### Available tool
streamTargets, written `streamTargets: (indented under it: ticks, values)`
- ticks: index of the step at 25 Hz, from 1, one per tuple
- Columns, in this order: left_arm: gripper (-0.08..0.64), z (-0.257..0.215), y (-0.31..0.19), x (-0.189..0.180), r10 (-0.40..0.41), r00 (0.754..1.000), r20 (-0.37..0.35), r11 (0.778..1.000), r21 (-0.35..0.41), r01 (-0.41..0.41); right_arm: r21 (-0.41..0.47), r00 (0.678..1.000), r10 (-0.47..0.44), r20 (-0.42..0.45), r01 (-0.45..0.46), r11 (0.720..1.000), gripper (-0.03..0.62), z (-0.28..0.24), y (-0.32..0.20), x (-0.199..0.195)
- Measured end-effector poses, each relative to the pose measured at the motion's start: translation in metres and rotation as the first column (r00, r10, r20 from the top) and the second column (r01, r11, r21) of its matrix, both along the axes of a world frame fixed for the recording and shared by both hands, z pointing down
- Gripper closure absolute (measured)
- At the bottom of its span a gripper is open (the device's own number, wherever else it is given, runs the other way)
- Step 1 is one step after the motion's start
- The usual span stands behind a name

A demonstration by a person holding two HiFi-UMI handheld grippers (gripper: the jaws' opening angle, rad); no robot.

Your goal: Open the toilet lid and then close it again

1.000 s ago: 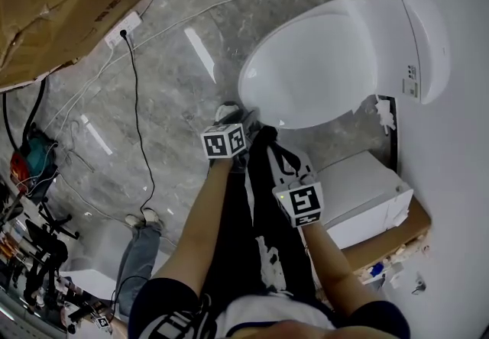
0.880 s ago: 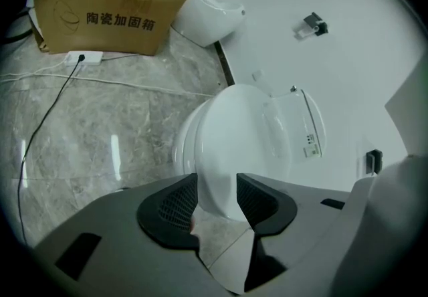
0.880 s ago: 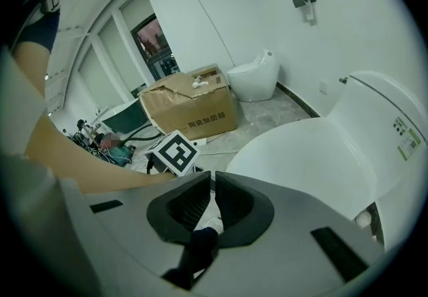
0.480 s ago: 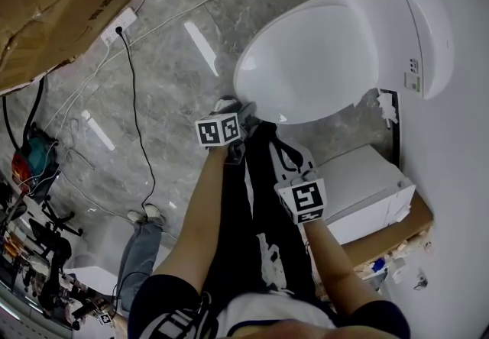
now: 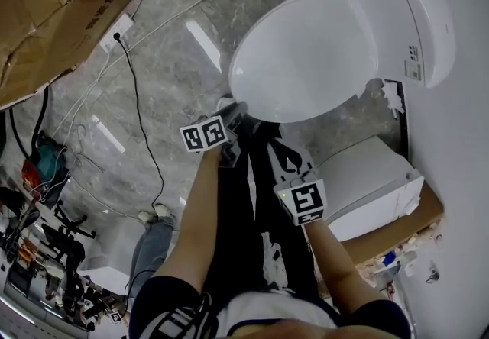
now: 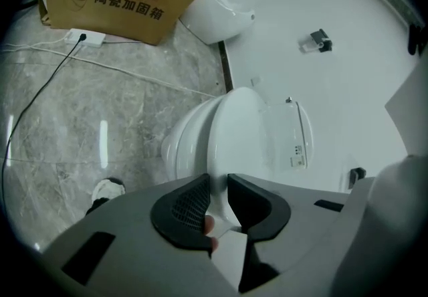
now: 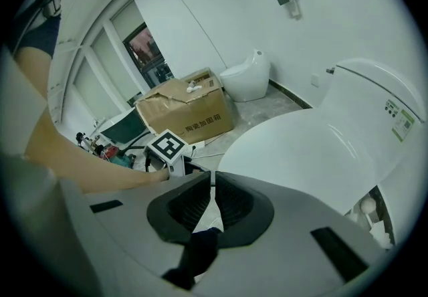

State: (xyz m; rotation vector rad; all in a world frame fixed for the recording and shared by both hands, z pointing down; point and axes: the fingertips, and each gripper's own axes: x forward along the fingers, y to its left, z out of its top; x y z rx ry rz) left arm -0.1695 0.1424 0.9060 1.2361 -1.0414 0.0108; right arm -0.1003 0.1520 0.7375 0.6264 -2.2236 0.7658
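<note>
The white toilet [image 5: 412, 17] stands against the wall with its lid [image 5: 306, 55] down. My left gripper [image 5: 235, 113] is at the lid's front rim. In the left gripper view its jaws have just been closing, and the left gripper [image 6: 217, 185] now clamps the rim of the lid [image 6: 241, 135], which fills the gap between the dark pads. My right gripper [image 5: 273, 146] hangs lower, in front of the bowl, apart from the toilet. In its own view the right gripper [image 7: 212, 185] is shut with nothing in it, and the lid [image 7: 314, 148] lies beyond to the right.
A cardboard box [image 5: 61, 1] lies at the upper left, with a power strip [image 5: 116, 29] and cables trailing over the grey marble floor. A white carton [image 5: 370, 185] sits beside the toilet on the right. A second toilet [image 6: 214, 18] stands further along the wall.
The left gripper's marker cube has shifted left and a little down in the head view, with the tips staying at the lid's front rim. The right gripper has kept still.
</note>
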Motion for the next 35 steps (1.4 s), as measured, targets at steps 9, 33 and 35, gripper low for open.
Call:
streamTargets:
  ticks: [9,33,35]
  values:
    - [0.48,-0.073,-0.013,0.009,0.088,0.996,-0.005,0.99,0.114,-0.087,0.231,0.973,-0.157,-0.172,0.195,0.953,0.581,-0.019,-0.008,0.006]
    - [0.48,-0.219,-0.069,0.058,0.345,0.938,0.016,0.894,0.298,-0.334,0.383,0.874,-0.121,-0.471,0.326,0.865,0.485,-0.05,-0.054,0.007]
    - [0.482,-0.221,-0.07,0.058,0.355,0.935,0.003,0.894,0.293,-0.34,0.374,0.88,-0.137,-0.455,0.328,0.867,0.485,-0.052,-0.056,0.006]
